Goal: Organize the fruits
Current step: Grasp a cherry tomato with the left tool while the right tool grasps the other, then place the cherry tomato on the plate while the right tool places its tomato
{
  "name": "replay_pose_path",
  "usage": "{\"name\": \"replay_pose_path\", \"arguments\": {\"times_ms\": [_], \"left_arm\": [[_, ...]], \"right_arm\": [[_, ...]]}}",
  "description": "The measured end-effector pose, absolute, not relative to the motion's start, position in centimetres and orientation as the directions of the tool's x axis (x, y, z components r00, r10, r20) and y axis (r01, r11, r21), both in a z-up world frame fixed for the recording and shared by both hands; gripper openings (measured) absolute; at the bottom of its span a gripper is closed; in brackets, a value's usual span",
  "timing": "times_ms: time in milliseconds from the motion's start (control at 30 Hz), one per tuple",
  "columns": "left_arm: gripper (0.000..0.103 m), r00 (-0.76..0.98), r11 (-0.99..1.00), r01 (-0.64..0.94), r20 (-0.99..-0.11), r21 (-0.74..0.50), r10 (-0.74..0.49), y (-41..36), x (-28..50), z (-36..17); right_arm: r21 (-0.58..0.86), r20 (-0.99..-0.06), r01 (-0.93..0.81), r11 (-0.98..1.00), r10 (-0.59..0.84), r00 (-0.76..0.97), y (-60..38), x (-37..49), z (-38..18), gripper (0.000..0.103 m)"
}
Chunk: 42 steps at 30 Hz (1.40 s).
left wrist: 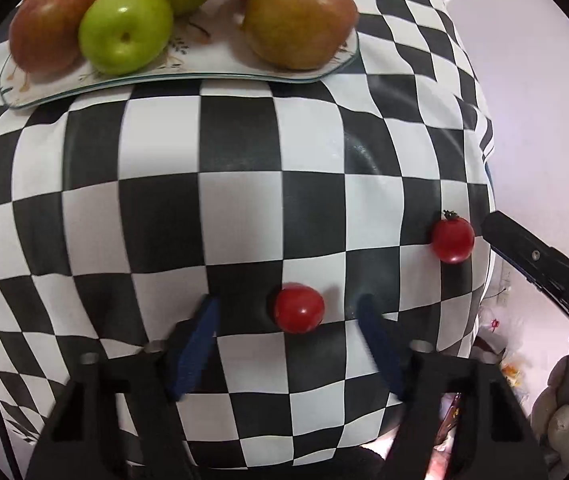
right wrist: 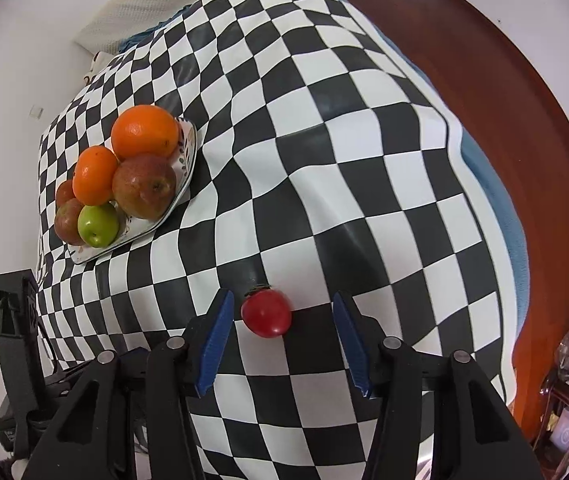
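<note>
Left tongs (left wrist: 288, 312): spread wide, low over the table (left wrist: 164, 216), which carries a black-and-white checkered cloth. A stemless cherry tomato (left wrist: 299, 308) lies on the cloth between the two blue pads, roughly midway, touching neither. The pads reach level with the tomato on both sides.

Right tongs (right wrist: 280, 310): also spread. A cherry tomato with a dark calyx (right wrist: 266, 313) lies on the cloth between its pads, set nearer the left pad (right wrist: 216, 340); whether it touches that pad cannot be determined. A clear gap separates it from the right pad.

In the left wrist view, the calyx tomato appears to the right of the stemless one, near the right edge of the table, with the right tongs beside it.

Plate (right wrist: 182, 172): on the far left of the table, well apart from both tomatoes. It holds oranges (right wrist: 144, 132), reddish-brown apples (right wrist: 144, 186) and green apples (right wrist: 97, 226), piled together.
</note>
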<state>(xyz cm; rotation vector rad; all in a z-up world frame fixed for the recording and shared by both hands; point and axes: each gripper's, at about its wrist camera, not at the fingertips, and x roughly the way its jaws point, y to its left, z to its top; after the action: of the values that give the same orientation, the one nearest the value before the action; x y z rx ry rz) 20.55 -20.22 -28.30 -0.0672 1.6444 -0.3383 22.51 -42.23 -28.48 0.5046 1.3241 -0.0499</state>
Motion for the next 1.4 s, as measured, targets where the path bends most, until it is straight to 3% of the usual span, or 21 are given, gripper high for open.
{"name": "replay_pose_path", "arguments": {"times_ms": [133,267,400,633,1000,1400], "left_arm": [[0.034,-0.095,0.955,0.169,-0.969,-0.243,-0.23,-20.9,20.3,-28.4],[0.024,-0.083,0.953,0.172,-0.967,-0.252,-0.24,-21.0,20.1,-28.1],[0.024,-0.067,0.954,0.165,-0.968,-0.25,-0.242,-20.5,20.6,-27.8],[0.024,-0.043,0.955,0.127,-0.963,-0.268,-0.265,-18.1,22.6,-26.2],[0.024,0.07,0.941,0.018,-0.939,-0.337,-0.338,-9.7,26.1,-20.7],[0.024,0.062,0.866,-0.202,-0.889,-0.457,-0.454,-0.1,32.9,-22.6]], "right_arm": [[0.328,-0.933,0.3,0.896,0.259,0.25,-41.5,22.9,-29.0,0.053],[0.323,-0.937,0.272,0.907,0.266,0.225,-40.2,23.4,-29.8,0.051],[0.253,-0.957,0.24,0.937,0.207,0.203,-38.8,23.8,-31.0,0.035],[0.233,-0.954,0.198,0.952,0.184,0.239,-37.7,23.8,-30.1,0.035],[0.389,-0.887,0.096,0.916,0.344,0.31,-32.5,26.2,-26.3,0.035],[0.521,-0.811,-0.025,0.853,0.505,0.295,-20.4,33.1,-28.0,0.035]]}}
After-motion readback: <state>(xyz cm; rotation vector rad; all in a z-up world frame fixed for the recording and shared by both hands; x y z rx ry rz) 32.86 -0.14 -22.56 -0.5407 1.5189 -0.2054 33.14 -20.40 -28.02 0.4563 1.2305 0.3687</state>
